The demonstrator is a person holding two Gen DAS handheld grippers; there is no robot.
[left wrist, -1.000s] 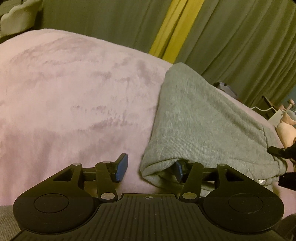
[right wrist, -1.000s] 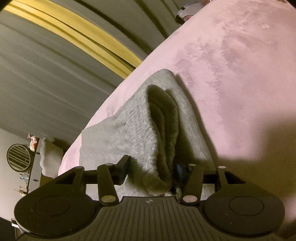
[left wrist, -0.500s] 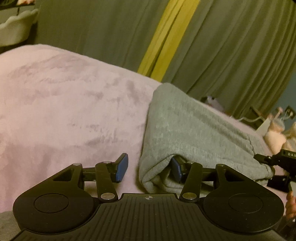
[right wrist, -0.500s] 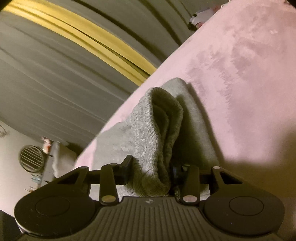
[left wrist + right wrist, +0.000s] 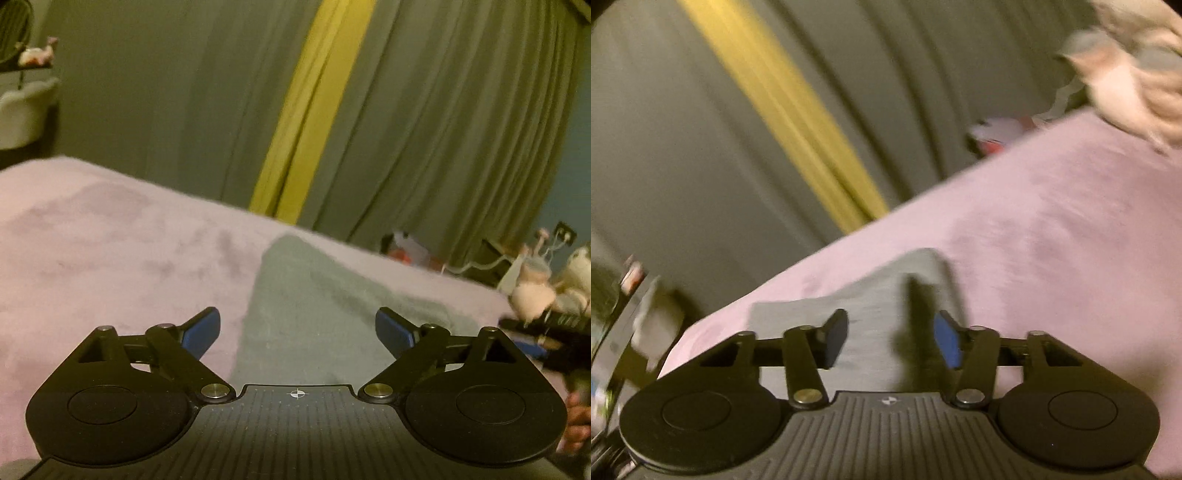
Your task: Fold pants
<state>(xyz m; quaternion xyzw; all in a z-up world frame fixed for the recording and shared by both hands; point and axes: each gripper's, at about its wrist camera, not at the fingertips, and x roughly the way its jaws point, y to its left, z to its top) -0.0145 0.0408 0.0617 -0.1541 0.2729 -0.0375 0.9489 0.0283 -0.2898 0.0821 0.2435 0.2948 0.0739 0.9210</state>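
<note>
Pants (image 5: 314, 306) flat on pink bed (image 5: 110, 240), fold apparently set; left gripper (image 5: 297, 328) and right gripper (image 5: 891, 341) spread wide, empty, clear of cloth.

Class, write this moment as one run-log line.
left gripper: open, empty | right gripper: open, empty | grey pants: folded, lying on pink blanket, ungripped

Dim warm light, motion blur, fisheye bending
</note>
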